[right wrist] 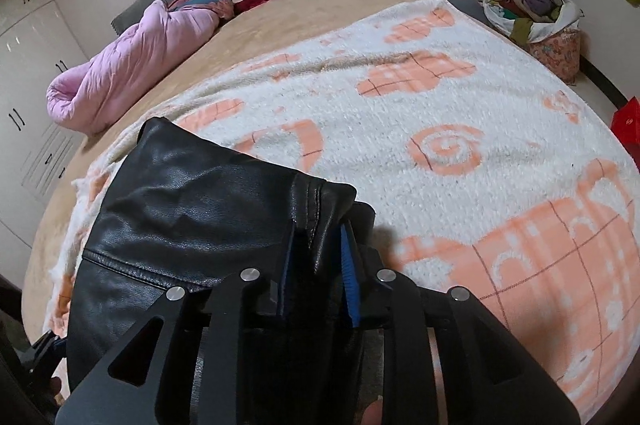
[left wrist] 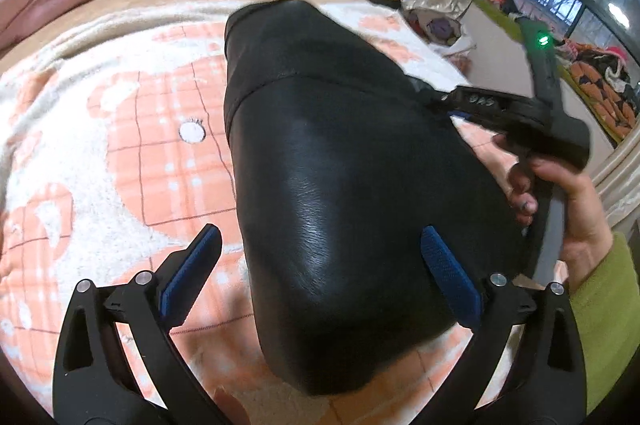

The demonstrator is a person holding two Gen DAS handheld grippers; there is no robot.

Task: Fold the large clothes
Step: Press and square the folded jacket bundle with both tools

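Black leather garment (left wrist: 340, 185); white blanket (right wrist: 400, 113), orange plaid patches; pink quilt (right wrist: 132, 69)

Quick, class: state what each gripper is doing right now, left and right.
Left gripper: open, jaws spread either side of the black leather garment, gripping nothing.
Right gripper: closed on an edge of the garment.

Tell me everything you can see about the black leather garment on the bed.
The black leather garment looks smooth and glossy, with stitched seams and fine creases. It appears folded into a thick bundle and lies on the white and orange fleece blanket. The right gripper is shut on a seamed edge of it, with leather between the blue pads. The left gripper stands open above it, one finger to each side, seemingly not gripping. What kind of garment it is cannot be told.
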